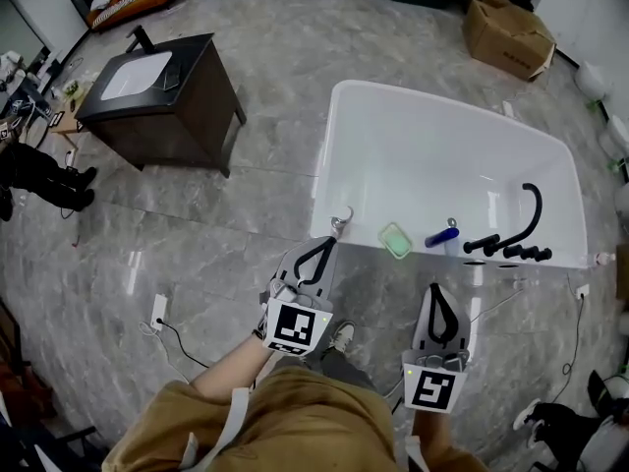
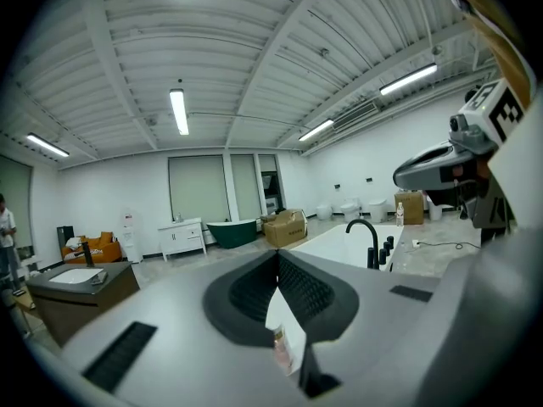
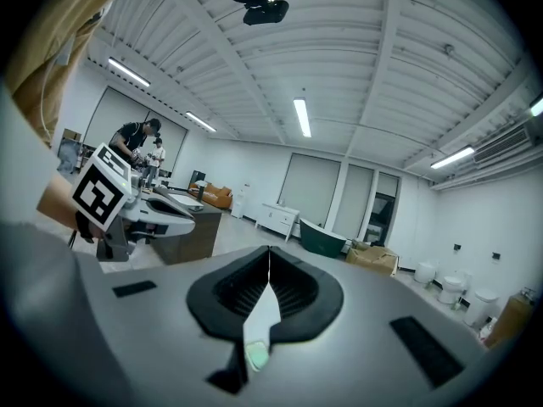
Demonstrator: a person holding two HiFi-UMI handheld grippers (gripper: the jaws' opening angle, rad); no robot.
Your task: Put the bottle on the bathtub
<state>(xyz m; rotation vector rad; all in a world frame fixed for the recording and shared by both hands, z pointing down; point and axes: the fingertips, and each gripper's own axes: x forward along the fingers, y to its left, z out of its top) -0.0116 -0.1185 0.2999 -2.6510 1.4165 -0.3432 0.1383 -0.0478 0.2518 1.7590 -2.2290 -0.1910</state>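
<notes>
Jaws together: left gripper (image 1: 327, 243), right gripper (image 1: 435, 290).

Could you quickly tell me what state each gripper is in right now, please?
Left gripper: closed, holding nothing.
Right gripper: closed, holding nothing.

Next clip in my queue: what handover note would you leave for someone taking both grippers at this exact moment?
Left gripper: fingers shut together, nothing between them.
Right gripper: the same, shut and empty.
Both are held just short of the bathtub.
The blue bottle lies on the near rim, between the green soap dish and the black faucet.
Done: the bottle appears placed.
Left: probably nothing; check that it sits steady.
</notes>
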